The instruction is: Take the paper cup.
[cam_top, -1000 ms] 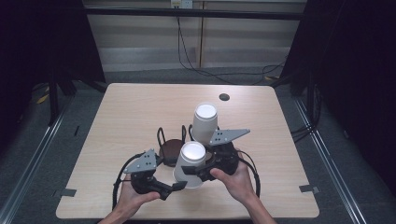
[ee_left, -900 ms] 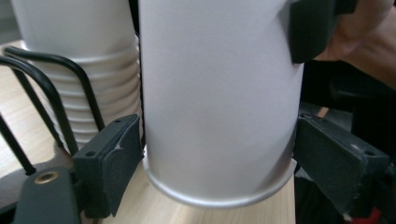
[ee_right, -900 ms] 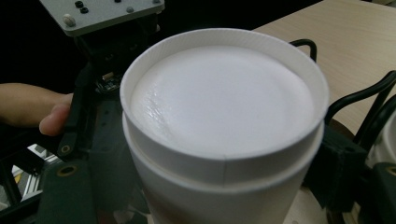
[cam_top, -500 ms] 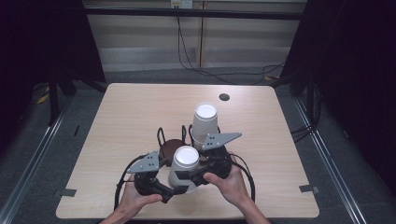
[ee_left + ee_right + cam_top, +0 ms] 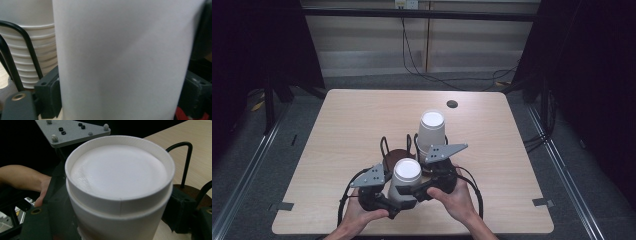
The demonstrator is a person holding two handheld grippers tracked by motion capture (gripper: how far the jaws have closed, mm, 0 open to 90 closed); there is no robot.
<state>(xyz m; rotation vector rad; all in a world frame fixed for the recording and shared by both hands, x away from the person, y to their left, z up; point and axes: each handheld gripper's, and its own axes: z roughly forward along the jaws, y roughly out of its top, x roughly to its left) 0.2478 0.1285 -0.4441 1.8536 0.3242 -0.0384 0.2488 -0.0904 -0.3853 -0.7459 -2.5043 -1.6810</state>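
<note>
1. Nearest the person, low centre of the high view: both hands at the front edge of the tabletop [image 5: 337, 125], left hand [image 5: 357, 216] and right hand [image 5: 457, 197], each w/ a set of tongs.
2. Left tongs [image 5: 394, 202] and right tongs [image 5: 422, 187] meet around one stack of white paper cups [image 5: 404, 182], upside down, flat bottom facing up.
3. Left tongs view: white cup wall [image 5: 120, 60] sits btwn the two black pads, pressed on both sides – left tongs are clamped on the cup stack.
4. Right tongs view: same cups [image 5: 120, 187] from above; top cup nested over another, a step showing at the rim line. Black pads hug both sides – right tongs also grip the stack. The other tongs' grey three-cornered plate [image 5: 72, 131] and the person's left hand [image 5: 42, 191] sit behind.
5. Just behind the held stack: a round dark brown base [image 5: 394, 157] w/ black wire loops [image 5: 385, 146] rising from it – a cup rack. Can't tell if the held stack touches it.
6. Further back, right side of the rack: second stack of white cups [image 5: 431, 131], upside down, standing inside a wire loop. In the left tongs view its ribbed rims [image 5: 30, 65] show stacked behind a black wire [image 5: 30, 52].
7. Far edge of tabletop: small dark round hole [image 5: 452, 104].
8. Beyond: grey floor, black cables [image 5: 412, 55] trailing across it, black frame posts either side.
</note>
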